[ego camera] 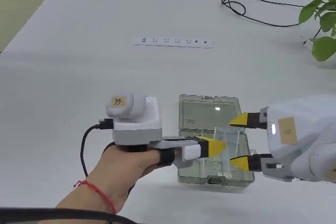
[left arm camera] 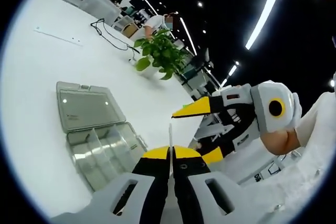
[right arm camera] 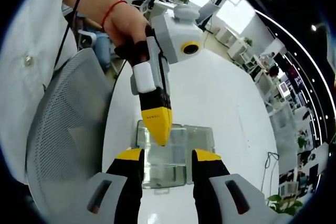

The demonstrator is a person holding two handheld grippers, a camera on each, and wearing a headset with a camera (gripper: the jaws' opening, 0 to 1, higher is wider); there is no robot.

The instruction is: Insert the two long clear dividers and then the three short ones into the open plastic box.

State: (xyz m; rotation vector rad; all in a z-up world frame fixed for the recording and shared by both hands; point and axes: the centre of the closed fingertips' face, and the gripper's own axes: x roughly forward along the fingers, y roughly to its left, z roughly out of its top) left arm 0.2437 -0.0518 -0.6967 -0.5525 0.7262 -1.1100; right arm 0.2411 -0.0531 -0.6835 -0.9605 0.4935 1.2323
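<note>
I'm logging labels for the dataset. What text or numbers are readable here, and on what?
Nothing reads clearly.
Left sticker, on left gripper: scribble, illegible.
Right sticker, on right gripper: illegible.
Print on left gripper's jaw: blurred.
Power strip: marks too small.

Head cam above, gripper views share box (ego camera: 206, 112)

The worktop (ego camera: 79, 77) is white, and on it the plastic box (ego camera: 199, 116) is clear with a grey-green tint, the clear divider (ego camera: 230, 139) colourless. The left gripper (ego camera: 215, 147) and right gripper (ego camera: 240, 141) are white and grey, black toward yellow tips. A black cable (ego camera: 234, 7) lies at 1 o'clock, a green plant (ego camera: 323, 19) at 2 o'clock, and a red cord (ego camera: 97, 191) circles the wrist.
</note>
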